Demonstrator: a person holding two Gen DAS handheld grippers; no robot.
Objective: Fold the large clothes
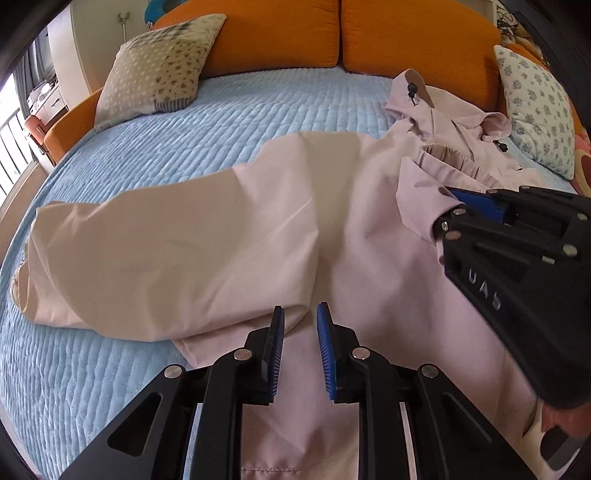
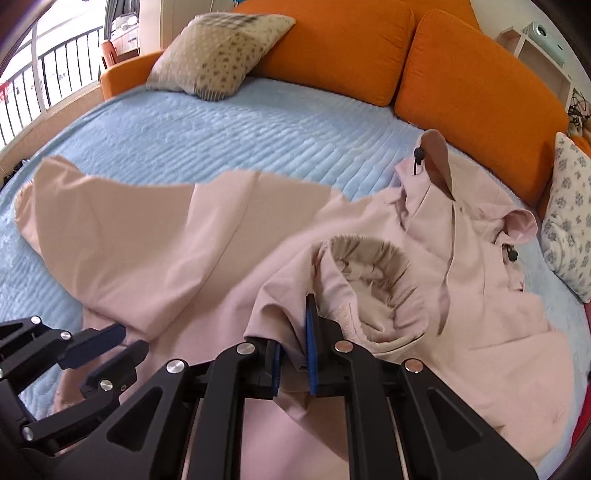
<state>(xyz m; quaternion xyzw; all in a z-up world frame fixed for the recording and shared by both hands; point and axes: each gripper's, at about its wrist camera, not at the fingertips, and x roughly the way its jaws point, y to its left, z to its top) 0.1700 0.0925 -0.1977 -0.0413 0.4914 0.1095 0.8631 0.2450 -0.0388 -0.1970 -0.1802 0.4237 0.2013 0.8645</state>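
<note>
A large pale pink hooded jacket point(image 1: 229, 236) is spread across the blue quilted bedcover point(image 1: 155, 147), its long axis running crosswise in both wrist views: the hem end is laid toward the patchwork pillow point(image 1: 159, 70) side, the hood point(image 2: 465, 206) toward the floral pillow point(image 1: 535, 110) and the orange back cushions point(image 1: 417, 33). One fold is already seen along the body, where a layer has been turned over and its edge lies just ahead of the left gripper point(image 1: 300, 350). The fingers of that gripper are parted a little and nothing is caught between the blue pads point(image 1: 327, 362); only flat fabric is seen beneath and beyond them. The right gripper point(image 2: 293, 354) is closed tight on a bunch of the jacket's cloth next to the elastic sleeve cuff point(image 2: 373, 269), which is gathered into an open ring just beyond its tips; in the left wrist view the same gripper is seen pinching cloth at the sleeve end. The coming move is judged to turn on this sleeve: it lies on the hood side of the body, held by the right gripper, and the body's centre lies away from it toward the left gripper, so the sleeve would probably be carried inward across the long axis and laid flat on the torso. The right hand is the nearer to the sleeve, the left to the folded edge
</note>
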